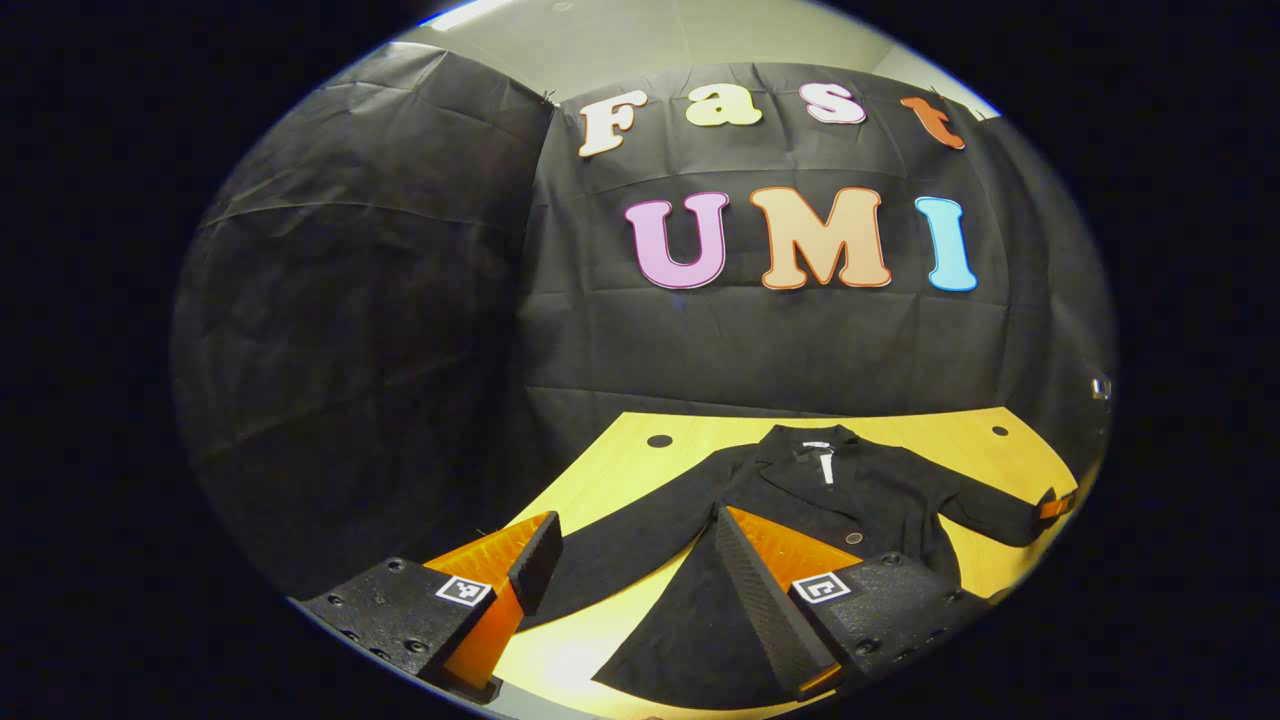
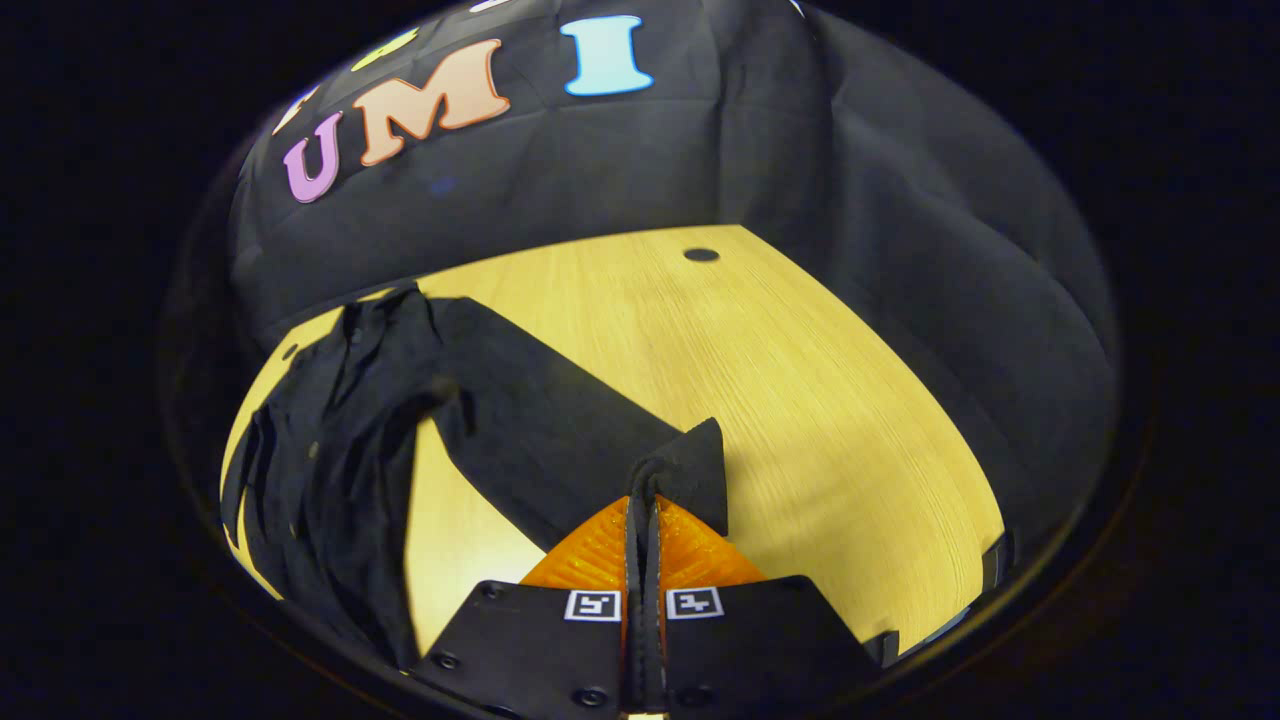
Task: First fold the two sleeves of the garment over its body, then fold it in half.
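A black collared garment lies flat on the yellow table, collar at the far side. One sleeve stretches toward me and passes under the gap of my left gripper, which hovers open just above it. The other sleeve runs out from the garment's body to my right gripper, which is shut on the cuff, its end bunched between the fingers. That right gripper also shows at the far sleeve end in the left gripper view.
The wooden tabletop spreads bare to the right of the held sleeve. Small round holes sit near its back edge. The booth's black cloth wall closes in behind and to the sides.
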`<state>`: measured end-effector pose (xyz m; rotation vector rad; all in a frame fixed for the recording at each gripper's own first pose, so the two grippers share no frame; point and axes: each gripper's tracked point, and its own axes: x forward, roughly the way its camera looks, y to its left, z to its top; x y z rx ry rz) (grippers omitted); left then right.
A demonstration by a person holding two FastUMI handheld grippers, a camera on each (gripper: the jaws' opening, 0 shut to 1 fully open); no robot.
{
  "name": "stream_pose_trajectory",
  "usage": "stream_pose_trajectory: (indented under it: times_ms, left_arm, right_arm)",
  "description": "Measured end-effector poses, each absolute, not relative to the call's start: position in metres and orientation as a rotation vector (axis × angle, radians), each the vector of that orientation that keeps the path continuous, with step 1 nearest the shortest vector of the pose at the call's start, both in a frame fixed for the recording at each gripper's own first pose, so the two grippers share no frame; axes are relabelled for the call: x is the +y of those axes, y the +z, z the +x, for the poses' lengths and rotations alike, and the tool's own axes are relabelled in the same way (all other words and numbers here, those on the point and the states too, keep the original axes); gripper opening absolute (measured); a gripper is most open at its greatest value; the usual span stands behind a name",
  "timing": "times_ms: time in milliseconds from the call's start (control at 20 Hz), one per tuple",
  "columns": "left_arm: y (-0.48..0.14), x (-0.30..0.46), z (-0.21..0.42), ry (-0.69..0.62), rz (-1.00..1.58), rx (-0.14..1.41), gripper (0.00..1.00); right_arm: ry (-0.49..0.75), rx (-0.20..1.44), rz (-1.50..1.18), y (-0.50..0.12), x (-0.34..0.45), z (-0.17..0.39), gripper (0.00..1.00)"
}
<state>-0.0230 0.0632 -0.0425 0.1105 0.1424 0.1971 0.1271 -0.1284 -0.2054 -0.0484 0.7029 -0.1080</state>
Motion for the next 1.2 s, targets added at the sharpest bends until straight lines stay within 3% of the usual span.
stream_pose_trajectory:
  times_ms: [550,1200]
  left_arm:
    - [-0.050,0.103,-0.010,0.205,0.048,0.163,0.94]
    - [-0.056,0.134,0.008,0.206,0.008,0.190,0.94]
  right_arm:
    - [0.069,0.550,-0.086,-0.120,0.025,0.220,0.02]
    - [0.318,0.524,-0.134,-0.121,0.225,0.260,0.02]
